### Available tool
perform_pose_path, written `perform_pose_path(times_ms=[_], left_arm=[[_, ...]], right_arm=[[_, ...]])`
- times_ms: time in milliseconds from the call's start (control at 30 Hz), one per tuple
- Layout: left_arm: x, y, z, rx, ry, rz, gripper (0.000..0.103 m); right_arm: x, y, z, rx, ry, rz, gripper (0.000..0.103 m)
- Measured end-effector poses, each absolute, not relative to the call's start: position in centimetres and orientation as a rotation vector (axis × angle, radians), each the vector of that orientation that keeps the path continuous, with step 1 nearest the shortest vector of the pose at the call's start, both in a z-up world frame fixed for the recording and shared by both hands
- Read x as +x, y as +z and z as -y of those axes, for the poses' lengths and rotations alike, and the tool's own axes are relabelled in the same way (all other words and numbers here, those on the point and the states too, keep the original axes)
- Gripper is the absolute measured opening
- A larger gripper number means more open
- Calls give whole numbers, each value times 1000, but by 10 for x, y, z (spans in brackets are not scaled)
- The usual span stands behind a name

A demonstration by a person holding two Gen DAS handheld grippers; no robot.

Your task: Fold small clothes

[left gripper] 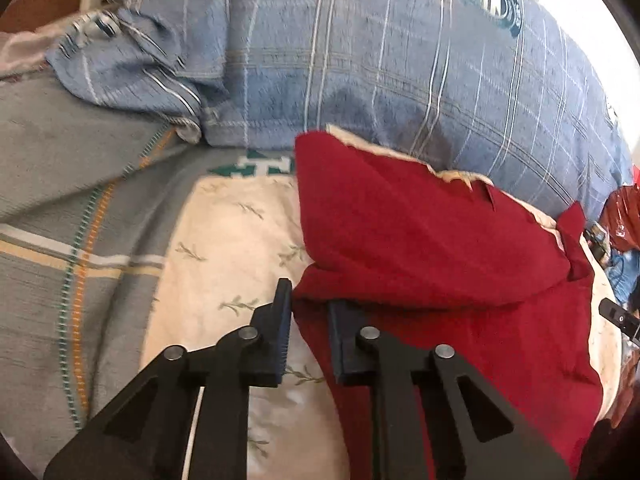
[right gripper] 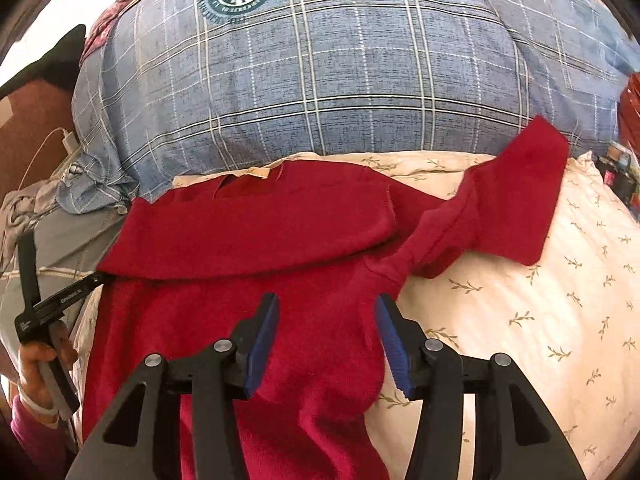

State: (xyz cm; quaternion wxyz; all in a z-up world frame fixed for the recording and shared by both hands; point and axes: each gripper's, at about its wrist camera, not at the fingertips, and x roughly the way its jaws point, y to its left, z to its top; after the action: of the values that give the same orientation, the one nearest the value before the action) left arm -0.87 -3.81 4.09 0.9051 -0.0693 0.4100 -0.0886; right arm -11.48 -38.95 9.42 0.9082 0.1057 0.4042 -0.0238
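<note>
Red sweater (right gripper: 248, 232) lies on a cream sheet with a leaf print (right gripper: 560, 280), just in front of a large blue plaid pillow (right gripper: 340, 88) that carries a round green crest. Top part of the sweater is folded down over its body, the fold edge running across the garment; neckline with a pale label sits at the far edge, nearest the pillow. One sleeve (right gripper: 516, 200) stretches out to the right of the sweater body, its cuff reaching up against the pillow's lower edge. Left gripper (left gripper: 310, 312) is at the left edge of the sweater: its jaws stand narrow, with the sweater's edge fabric between them; one blue pad sits on the sheet side, the other is partly buried under red cloth, so it reads as pinching the sweater's edge. In the right wrist view the same tool shows at the sweater's left side, held by a hand (right gripper: 40, 368) in a magenta cuff. Right gripper (right gripper: 326, 336) hovers over the lower right of the sweater body, jaws about half open, blue pads clear of the cloth, nothing gripped. A grey striped blanket (left gripper: 60, 184) lies left of the sweater.
</note>
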Motion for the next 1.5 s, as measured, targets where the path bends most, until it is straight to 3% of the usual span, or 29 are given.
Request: perform_pose_path(times_ms=[233,400,667,800,967,1233,1500], left_arm=[[-6,28,40,-91,-163,-869,13],[-9,31,39,-88,-146,-868,21],[-21,47,36,-53,-94,-821,53],[-27,59,37,-28,-91,-772,56],[-37,78,34,-54,-102,-691,73],[-21,76,51,-76,-157,-696,73],[11,37,67,-50,-125,-857,74]], right_arm=[[-118,86,397,242,-55,-856,51],[-117,82,382,212,-9,-873,51],[-95,73,344,160,46,-909,52],[-80,72,328,121,50,-909,52],[-68,77,322,108,35,-889,52],[-39,75,330,126,-32,-873,55],[-16,49,348,172,-82,-920,55]])
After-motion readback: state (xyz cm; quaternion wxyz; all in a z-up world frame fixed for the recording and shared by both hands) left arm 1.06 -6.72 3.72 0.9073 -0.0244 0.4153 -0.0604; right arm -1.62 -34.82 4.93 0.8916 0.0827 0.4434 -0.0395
